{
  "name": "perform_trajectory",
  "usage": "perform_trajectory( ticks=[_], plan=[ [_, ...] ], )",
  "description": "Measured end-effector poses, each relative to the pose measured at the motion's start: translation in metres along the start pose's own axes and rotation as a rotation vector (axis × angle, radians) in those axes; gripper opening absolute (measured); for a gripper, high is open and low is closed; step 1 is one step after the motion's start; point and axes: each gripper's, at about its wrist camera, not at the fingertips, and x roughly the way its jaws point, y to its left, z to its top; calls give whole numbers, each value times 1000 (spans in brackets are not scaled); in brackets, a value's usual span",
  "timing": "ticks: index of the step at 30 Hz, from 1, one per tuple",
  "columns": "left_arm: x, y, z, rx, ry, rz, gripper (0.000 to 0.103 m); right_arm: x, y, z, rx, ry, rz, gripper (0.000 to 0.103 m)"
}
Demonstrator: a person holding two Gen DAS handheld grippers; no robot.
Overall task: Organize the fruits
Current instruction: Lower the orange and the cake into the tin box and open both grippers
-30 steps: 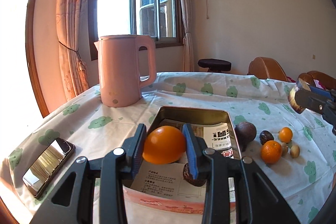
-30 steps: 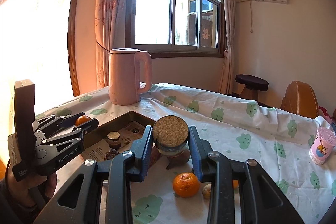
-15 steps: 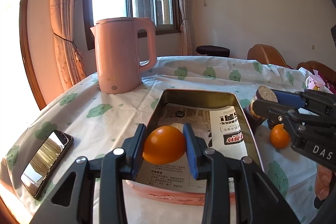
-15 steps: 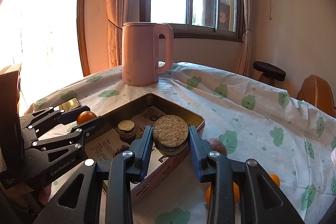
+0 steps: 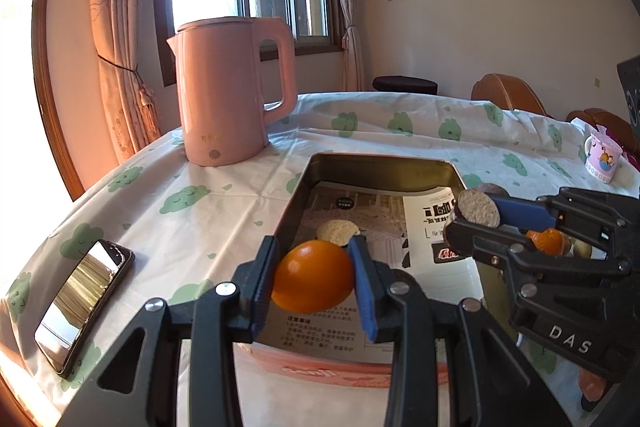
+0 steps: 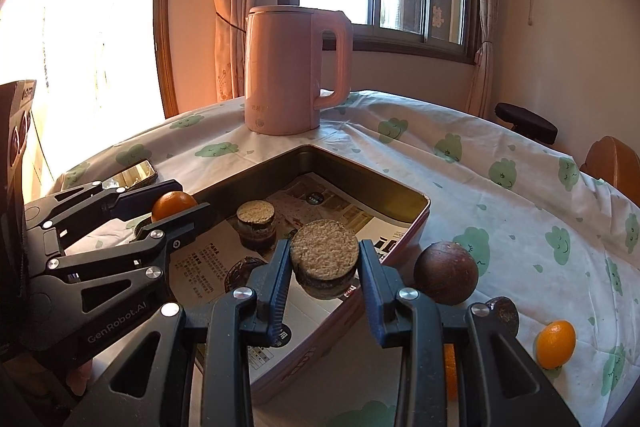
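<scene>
Left wrist: left gripper (image 5: pixel 314 283) clamped on orange (image 5: pixel 313 275) over tin tray (image 5: pixel 384 163) near edge. Right gripper (image 6: pixel 323 267) pinching cut brown fruit (image 6: pixel 324 259), possibly passionfruit, above tray.

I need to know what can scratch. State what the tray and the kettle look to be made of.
Tray: likely thin metal, dull gold inside with soft reflections, pink painted outer wall. Kettle: probably matte pink plastic or coated shell; even colour, no sharp glints.
</scene>
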Motion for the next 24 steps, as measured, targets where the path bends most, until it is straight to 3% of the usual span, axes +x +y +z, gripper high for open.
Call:
perform_trajectory(
  ticks=[24],
  plan=[
    [14, 2, -2, -7, 78, -28, 39, 19, 7, 0, -33, 62, -4, 35]
  ],
)
